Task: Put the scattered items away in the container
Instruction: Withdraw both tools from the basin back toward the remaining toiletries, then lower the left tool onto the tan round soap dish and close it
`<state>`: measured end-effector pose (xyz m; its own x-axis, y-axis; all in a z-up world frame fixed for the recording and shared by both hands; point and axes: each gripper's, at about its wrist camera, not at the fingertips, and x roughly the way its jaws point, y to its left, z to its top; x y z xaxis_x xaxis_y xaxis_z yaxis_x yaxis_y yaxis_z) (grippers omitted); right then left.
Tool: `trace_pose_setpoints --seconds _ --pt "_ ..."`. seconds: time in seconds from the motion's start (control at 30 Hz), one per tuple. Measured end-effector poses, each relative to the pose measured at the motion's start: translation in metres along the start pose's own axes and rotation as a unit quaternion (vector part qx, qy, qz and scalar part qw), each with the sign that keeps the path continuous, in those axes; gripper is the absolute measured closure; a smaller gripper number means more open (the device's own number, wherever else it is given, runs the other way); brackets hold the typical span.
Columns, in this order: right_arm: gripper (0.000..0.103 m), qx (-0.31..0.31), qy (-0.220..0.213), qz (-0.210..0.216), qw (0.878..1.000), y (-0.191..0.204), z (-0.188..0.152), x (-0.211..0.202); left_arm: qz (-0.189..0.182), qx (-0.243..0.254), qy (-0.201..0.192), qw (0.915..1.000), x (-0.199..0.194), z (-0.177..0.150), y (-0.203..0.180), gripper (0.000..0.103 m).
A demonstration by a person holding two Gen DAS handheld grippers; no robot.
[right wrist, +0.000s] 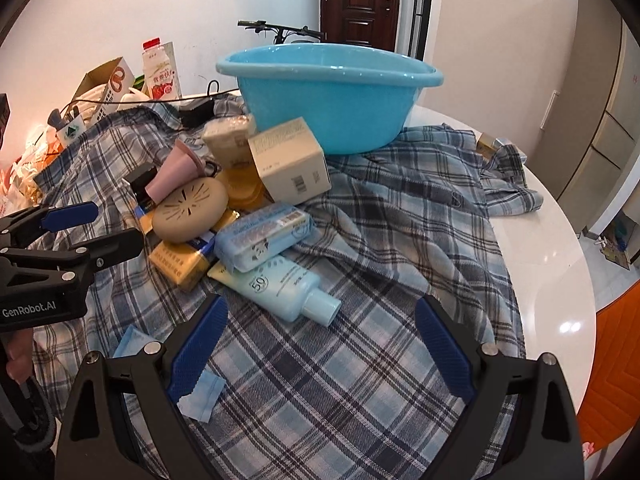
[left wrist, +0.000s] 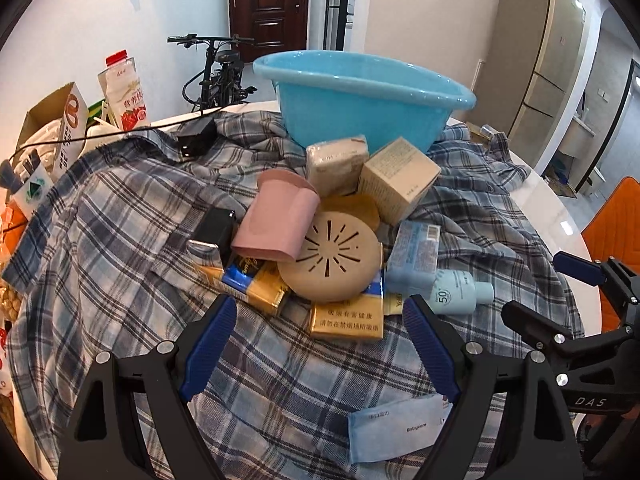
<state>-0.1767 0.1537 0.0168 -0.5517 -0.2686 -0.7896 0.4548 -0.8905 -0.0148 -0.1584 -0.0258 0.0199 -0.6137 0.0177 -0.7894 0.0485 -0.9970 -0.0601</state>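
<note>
Basin (left wrist: 360, 96): stood empty, upper centre.
Left tongs (left wrist: 320, 320): gaped wide, gripping nothing.
Right tongs (right wrist: 320, 320): likewise.

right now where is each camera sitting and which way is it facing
Left wrist: on the left gripper, angled down at the item pile and blue basin; its own open fingers show, right gripper at the right edge.
Right wrist: on the right gripper, facing the same way; its open fingers, left gripper and a hand at left.
Shared: basin, sunscreen bottle, plaid shirt.
</note>
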Motion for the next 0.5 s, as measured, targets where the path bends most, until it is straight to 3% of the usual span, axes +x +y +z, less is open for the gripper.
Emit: trace_pose_setpoints --seconds 0.27,0.5 --pt "0.009 0.014 0.006 -0.002 1.0 -0.009 -0.005 0.002 -0.007 0.027 -0.015 0.9995 -0.003 -0.002 -0.012 0.016" --pt "0.009 0.023 0.009 -0.004 1.0 -0.016 -0.004 0.007 0.001 0.032 -0.006 0.9995 0.006 0.001 -0.01 0.016"
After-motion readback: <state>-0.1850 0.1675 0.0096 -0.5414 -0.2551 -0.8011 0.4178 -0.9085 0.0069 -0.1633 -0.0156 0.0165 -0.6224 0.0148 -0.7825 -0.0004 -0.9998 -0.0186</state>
